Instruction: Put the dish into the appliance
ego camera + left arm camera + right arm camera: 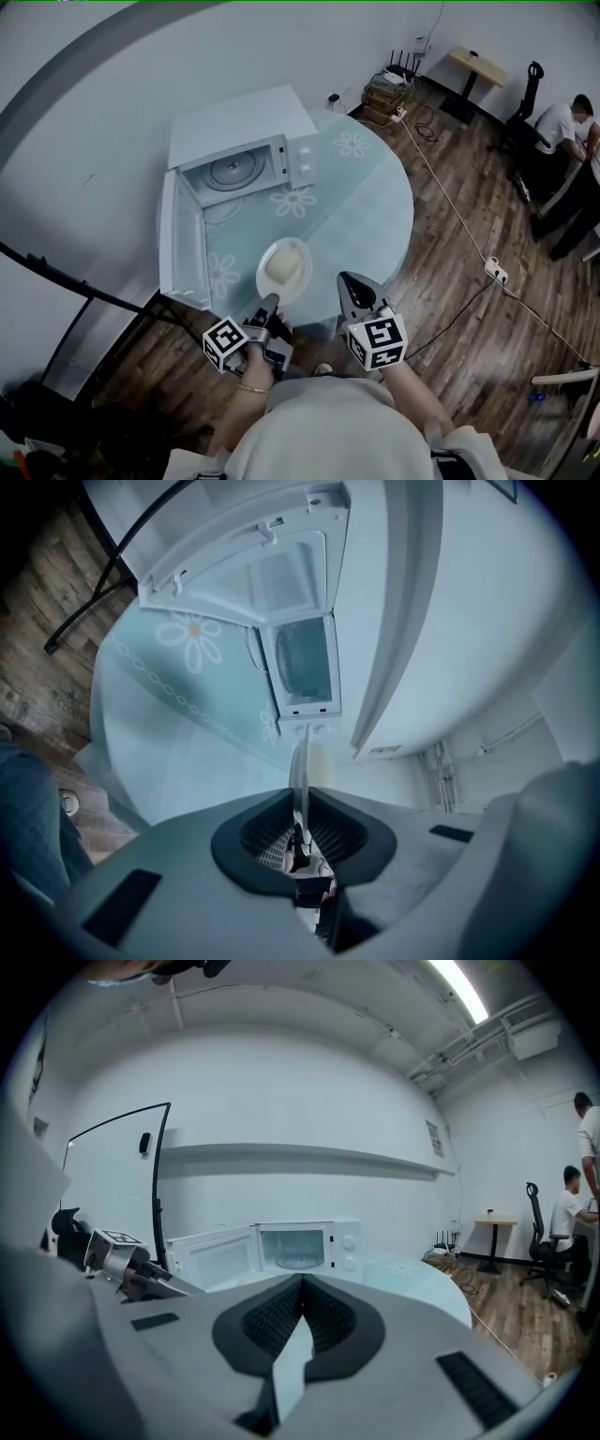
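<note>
A white plate (284, 268) with a pale yellow piece of food on it is at the near edge of the round glass table (375, 206). My left gripper (271, 301) is shut on the plate's near rim. In the left gripper view the plate (301, 766) shows edge-on between the left gripper's (300, 801) closed pads. The white microwave (246, 150) stands at the far side with its door (180, 239) swung open to the left and its turntable bare. My right gripper (350, 281) hangs just right of the plate, shut and empty (301, 1283).
A black metal stand (84, 291) is on the left beside the table. A cable and power strip (495, 272) lie on the wooden floor at the right. People sit at a desk (562, 131) far right, near a small table (476, 64).
</note>
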The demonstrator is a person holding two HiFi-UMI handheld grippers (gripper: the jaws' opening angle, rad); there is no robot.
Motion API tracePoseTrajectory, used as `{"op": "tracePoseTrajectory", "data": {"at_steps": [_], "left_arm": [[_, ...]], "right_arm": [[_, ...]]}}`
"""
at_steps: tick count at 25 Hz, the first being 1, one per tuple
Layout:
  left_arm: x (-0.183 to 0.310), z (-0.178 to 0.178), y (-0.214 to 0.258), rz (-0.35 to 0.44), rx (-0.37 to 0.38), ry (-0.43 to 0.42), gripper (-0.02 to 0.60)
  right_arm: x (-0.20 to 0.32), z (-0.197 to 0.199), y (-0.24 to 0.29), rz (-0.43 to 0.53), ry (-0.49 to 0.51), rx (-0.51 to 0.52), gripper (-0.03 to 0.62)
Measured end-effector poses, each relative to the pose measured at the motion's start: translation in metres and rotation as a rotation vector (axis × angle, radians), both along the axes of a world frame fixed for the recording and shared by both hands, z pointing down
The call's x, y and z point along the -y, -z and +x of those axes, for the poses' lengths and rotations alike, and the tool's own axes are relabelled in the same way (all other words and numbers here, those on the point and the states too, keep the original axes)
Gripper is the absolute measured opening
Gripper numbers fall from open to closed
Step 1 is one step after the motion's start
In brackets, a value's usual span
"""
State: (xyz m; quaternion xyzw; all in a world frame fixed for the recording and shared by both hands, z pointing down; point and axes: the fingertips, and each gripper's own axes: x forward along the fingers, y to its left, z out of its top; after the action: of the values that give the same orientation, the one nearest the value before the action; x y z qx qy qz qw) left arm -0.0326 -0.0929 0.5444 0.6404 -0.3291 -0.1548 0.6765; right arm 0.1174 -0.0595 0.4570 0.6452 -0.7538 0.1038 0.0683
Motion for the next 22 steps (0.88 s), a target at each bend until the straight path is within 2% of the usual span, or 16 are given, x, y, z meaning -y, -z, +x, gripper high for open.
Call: {"op": "tracePoseTrajectory", "data": {"at_steps": [4, 9, 22], "left_arm": [[0.016, -0.003, -0.001, -0.004, 0.016, 0.07, 0.046], [0.043, -0.004, 0.001, 0.003, 0.001, 0.143, 0.046], [0.139, 0.005, -0.017, -0.008, -0.025, 0.282, 0.046]], "right_arm": [[0.016, -0.005, -0.004, 0.0, 0.049, 0.015, 0.006], [0.04, -0.012, -0.006, -0.006, 0.098, 0.034, 0.006], [0.119, 0.002, -0.009, -0.028, 0.176, 0.039, 0.006]]}}
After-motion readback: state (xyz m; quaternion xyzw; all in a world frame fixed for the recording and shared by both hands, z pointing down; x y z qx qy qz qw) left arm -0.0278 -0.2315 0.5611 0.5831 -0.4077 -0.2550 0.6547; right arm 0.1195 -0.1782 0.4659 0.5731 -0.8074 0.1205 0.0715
